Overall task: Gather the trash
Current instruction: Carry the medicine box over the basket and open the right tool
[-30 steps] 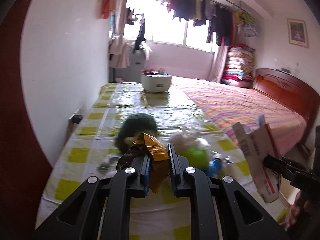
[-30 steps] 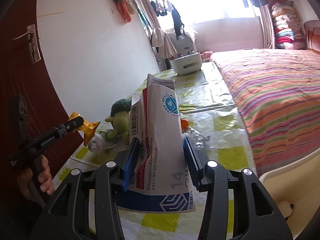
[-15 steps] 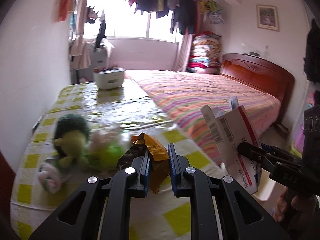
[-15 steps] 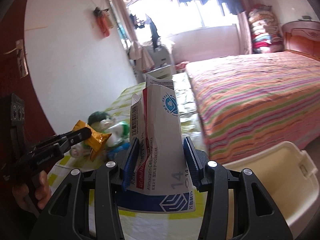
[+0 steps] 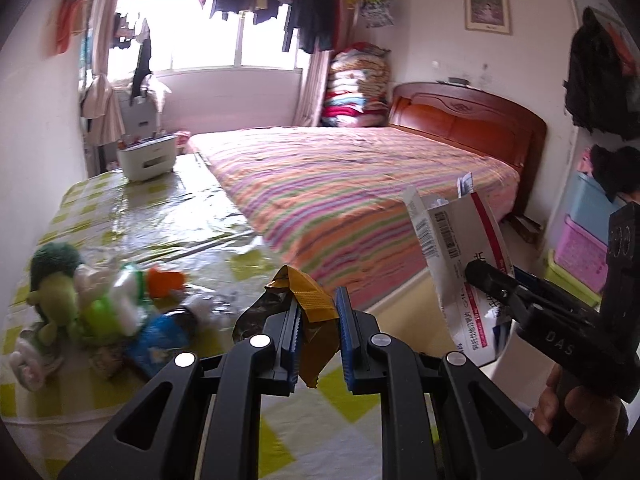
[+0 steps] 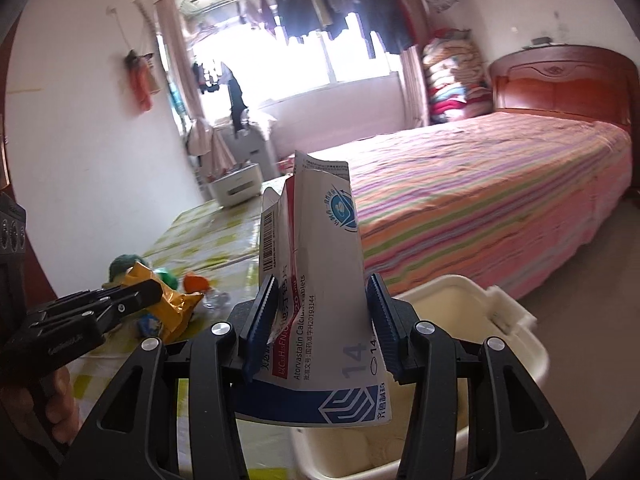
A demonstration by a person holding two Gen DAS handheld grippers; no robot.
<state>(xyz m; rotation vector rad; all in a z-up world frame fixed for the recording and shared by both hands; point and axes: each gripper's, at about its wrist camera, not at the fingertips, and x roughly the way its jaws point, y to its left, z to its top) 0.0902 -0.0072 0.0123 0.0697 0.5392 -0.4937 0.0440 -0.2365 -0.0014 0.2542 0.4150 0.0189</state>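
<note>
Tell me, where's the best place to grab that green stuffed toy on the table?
Probably the green stuffed toy by its round dark-green head, coming from above: it sticks up clear of the wrappers crowded at its right. It is blurred, so I'm unsure.

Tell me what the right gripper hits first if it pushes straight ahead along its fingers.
Likely nothing close: the right gripper, shut on the medicine box, points over the cream bin towards the striped bed. The bed's near edge seems first, though depth is unclear.

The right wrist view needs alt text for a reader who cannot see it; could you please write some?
The right gripper clamps a flattened white medicine box above a cream plastic bin. At left, the left gripper holds a gold wrapper over a checked table; a striped bed lies behind.
</note>
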